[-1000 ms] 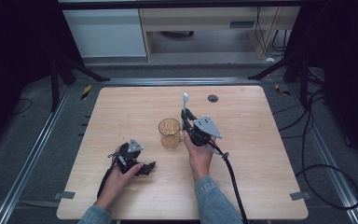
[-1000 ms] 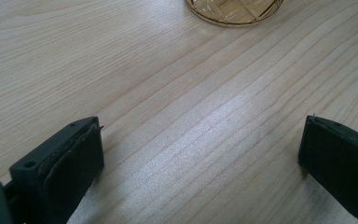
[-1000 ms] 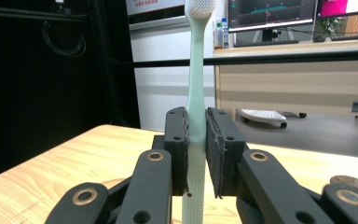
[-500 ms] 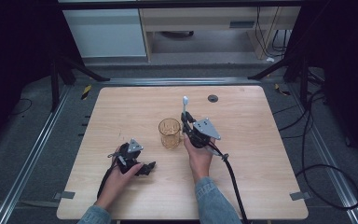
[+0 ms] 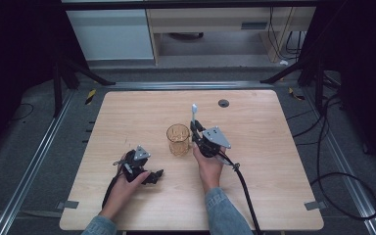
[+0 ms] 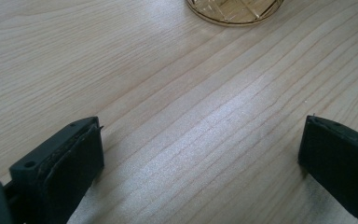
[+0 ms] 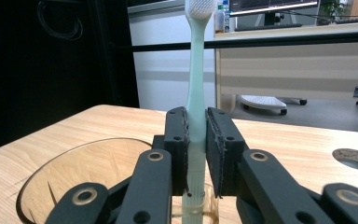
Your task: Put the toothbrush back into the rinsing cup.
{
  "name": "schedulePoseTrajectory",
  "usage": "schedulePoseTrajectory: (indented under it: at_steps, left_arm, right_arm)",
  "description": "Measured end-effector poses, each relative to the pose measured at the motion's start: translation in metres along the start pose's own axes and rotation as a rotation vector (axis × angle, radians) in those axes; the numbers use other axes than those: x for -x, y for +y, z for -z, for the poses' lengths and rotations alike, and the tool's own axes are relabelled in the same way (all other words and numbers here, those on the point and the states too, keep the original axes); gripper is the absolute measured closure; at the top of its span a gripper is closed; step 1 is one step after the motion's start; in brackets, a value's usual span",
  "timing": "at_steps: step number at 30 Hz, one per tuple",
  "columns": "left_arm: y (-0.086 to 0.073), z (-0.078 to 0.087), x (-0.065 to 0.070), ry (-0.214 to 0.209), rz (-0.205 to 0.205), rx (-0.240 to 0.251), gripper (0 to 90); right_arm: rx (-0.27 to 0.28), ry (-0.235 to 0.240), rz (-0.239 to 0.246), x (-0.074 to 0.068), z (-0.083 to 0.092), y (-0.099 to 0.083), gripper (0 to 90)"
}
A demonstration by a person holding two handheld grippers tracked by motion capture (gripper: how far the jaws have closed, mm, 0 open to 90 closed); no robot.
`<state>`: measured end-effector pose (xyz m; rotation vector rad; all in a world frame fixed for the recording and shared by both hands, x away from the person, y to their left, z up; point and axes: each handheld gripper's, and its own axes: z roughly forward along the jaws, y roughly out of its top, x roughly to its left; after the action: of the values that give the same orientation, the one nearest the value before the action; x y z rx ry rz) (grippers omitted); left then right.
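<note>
While a pale green toothbrush (image 7: pixel 197 93) is held upright, bristles up, it is clamped by the right gripper (image 7: pixel 196 154) just beside an amber glass cup (image 5: pixel 178 139). Nearer the table's (image 5: pixel 274 127) front edge, the left gripper (image 6: pixel 200 154) is kept wide open and empty.

A pale wooden bench (image 5: pixel 127 112) stands on a dark grey floor (image 5: pixel 39 103), with a round cable hole (image 5: pixel 223 103) near its edge at 1 o'clock. Metal rails (image 5: pixel 34 161) run along the floor at 9 and 3 o'clock. Beyond the bench, at 12 o'clock, stands a white cabinet (image 5: pixel 110 29) beside a light wooden desk (image 5: pixel 215 22). Black cables (image 5: pixel 333 161) lie looped on the floor at 3 o'clock. Both far corners are dark, crossed by black stand legs (image 5: pixel 58 73).
</note>
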<state>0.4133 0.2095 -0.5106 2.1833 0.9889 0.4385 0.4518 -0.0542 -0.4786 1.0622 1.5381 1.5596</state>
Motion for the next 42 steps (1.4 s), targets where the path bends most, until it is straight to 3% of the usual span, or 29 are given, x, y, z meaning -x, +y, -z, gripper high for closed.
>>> schedulePoseTrajectory:
  at_steps: [18,35,42]
  left_arm:
    - [0.0,0.0,0.0,0.0,0.0,0.0,0.0]
    - [0.0,0.0,0.0,0.0,0.0,0.0,0.0]
    - [0.0,0.0,0.0,0.0,0.0,0.0,0.0]
  right_arm:
    - [-0.026,-0.003,0.018,0.0,-0.002,-0.008,79.0]
    - [-0.043,-0.001,0.003,0.002,-0.003,-0.01,78.5]
    - [-0.048,-0.002,-0.011,0.003,-0.003,-0.009,73.9]
